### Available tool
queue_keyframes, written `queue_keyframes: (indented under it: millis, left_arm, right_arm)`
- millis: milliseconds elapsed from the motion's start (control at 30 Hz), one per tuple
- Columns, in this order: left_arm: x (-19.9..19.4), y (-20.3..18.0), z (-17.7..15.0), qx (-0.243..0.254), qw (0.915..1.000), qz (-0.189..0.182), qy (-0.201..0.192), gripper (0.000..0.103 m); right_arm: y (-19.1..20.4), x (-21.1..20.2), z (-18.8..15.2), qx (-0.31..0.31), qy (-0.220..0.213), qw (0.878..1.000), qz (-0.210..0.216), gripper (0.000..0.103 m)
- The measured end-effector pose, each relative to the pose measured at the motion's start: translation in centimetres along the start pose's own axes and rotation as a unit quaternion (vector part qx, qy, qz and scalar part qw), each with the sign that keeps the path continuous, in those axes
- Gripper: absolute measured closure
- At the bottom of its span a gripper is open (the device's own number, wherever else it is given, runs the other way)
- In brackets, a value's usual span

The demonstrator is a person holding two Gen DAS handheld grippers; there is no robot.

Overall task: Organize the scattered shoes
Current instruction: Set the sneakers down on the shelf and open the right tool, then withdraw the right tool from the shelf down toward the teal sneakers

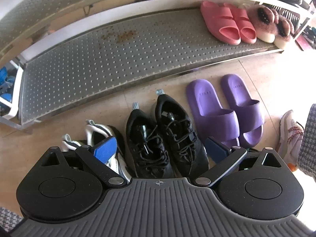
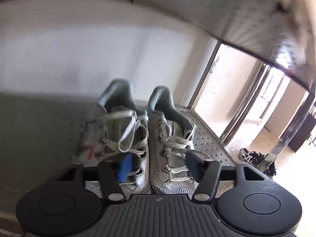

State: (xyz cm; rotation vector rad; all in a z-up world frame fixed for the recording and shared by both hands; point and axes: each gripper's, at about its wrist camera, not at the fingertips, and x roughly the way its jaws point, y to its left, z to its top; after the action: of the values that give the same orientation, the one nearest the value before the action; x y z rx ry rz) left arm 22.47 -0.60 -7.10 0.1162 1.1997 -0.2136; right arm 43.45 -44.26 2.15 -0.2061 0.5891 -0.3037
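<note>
2 pink slides (image 1: 229, 22), 2 purple slides (image 1: 225, 108), 2 blk sneakers (image 1: 165, 136), 2 grey sneakers (image 2: 142, 138)

Tan tiled floor (image 1: 49, 138), white wall (image 2: 79, 49) behind the rack, bright doorway (image 2: 213, 90) off its right end, houndstooth fabric (image 1: 308, 140) at frame edge.

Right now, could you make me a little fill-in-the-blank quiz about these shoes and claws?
1. The pink slippers sit on the metal ____.
2. The purple slippers lie on the ____.
3. Between the left claw fingers lies a pair of ____ sneakers.
4. The grey sneakers in front of the right claw have ____ laces.

Missing words: shelf; floor; black; white
</note>
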Motion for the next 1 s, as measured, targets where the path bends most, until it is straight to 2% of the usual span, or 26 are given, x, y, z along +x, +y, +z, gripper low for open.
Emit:
queue_keyframes:
  millis: [100,167,333,467,633,733,800,867,1000]
  left_arm:
    - [-1.0,-0.2,0.2,0.003,0.9999,-0.004,-0.011,0.004]
    - [-1.7,-0.3,0.1,0.006,0.9998,-0.006,-0.018,0.004]
    - [-2.8,-0.3,-0.9,0.021,0.9992,0.001,-0.034,0.004]
    - [-3.1,-0.2,-2.7,0.035,0.9975,0.027,-0.055,0.004]
    - [-3.7,-0.5,-5.4,0.062,0.9929,0.064,-0.078,0.004]
    - [-6.0,-0.7,-7.2,0.030,0.9950,0.044,-0.085,0.004]
    - [-8.3,-1.0,-8.3,0.011,0.9940,0.030,-0.104,0.004]
    - [-10.6,-1.2,-9.9,0.000,0.9910,0.031,-0.130,0.004]
    - [-14.5,-1.5,-12.6,-0.022,0.9890,0.020,-0.145,0.003]
  right_arm:
    - [-0.3,-3.6,-0.5,0.024,0.011,0.999,0.020,0.030]
    - [-0.4,-6.7,-2.0,0.069,0.044,0.995,0.053,0.020]
    - [3.4,-13.2,-6.3,0.110,0.158,0.975,0.111,0.021]
    - [6.7,-20.2,-8.9,0.095,0.197,0.963,0.155,0.019]
    - [9.3,-29.5,-13.9,0.041,0.188,0.971,0.141,0.012]
    - [10.2,-32.7,-17.0,0.018,0.178,0.978,0.108,0.011]
    - [10.3,-34.2,-19.0,0.019,0.179,0.980,0.088,0.011]
    - [10.6,-35.3,-21.4,0.018,0.174,0.981,0.088,0.011]
    - [11.1,-35.5,-24.2,-0.009,0.188,0.978,0.094,0.011]
